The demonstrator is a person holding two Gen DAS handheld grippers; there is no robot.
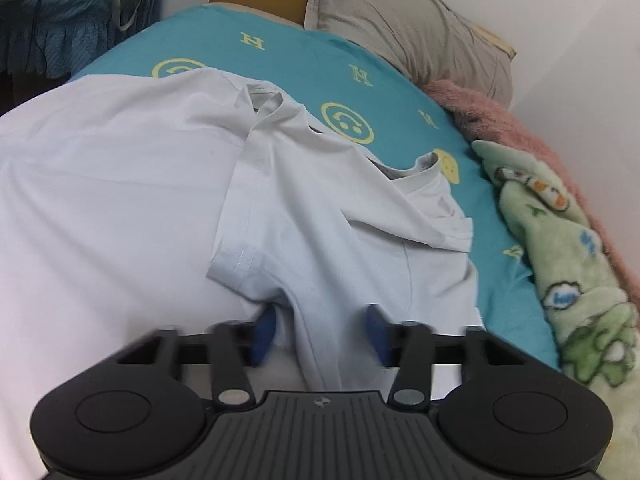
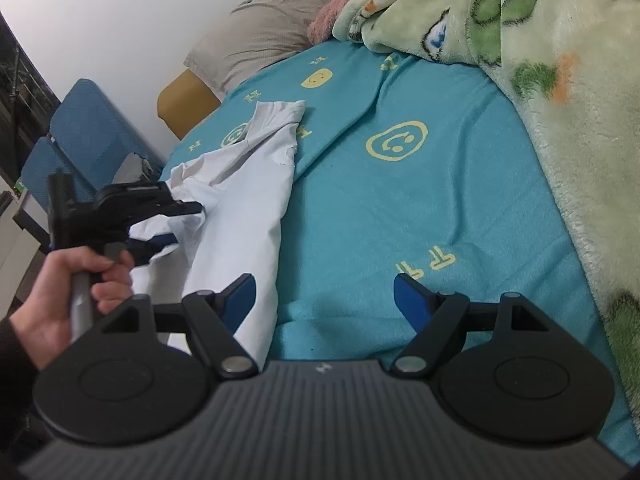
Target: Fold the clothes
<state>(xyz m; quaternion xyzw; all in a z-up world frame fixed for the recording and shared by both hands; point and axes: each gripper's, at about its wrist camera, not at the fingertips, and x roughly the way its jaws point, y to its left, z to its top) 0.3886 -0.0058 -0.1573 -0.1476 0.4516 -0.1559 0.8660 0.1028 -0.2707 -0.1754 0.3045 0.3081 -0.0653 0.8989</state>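
Note:
A white T-shirt [image 1: 140, 184] lies spread on the teal bed sheet [image 1: 320, 76], with one sleeve folded over its body. My left gripper [image 1: 320, 332] is open, its blue pads on either side of a ridge of shirt fabric at the near edge. In the right wrist view the shirt [image 2: 244, 184] lies at the left, and the left gripper [image 2: 160, 220] shows there, held by a hand, down on the cloth. My right gripper [image 2: 324, 300] is open and empty over the bare sheet [image 2: 400, 208], its left finger [image 2: 240, 296] beside the shirt's edge.
A green fleece blanket [image 2: 560, 100] and a pink one [image 1: 500, 120] lie along the right side of the bed. A grey pillow [image 1: 408, 28] sits at the head by the white wall. A blue frilled chair [image 2: 80, 136] stands off the bed's left side.

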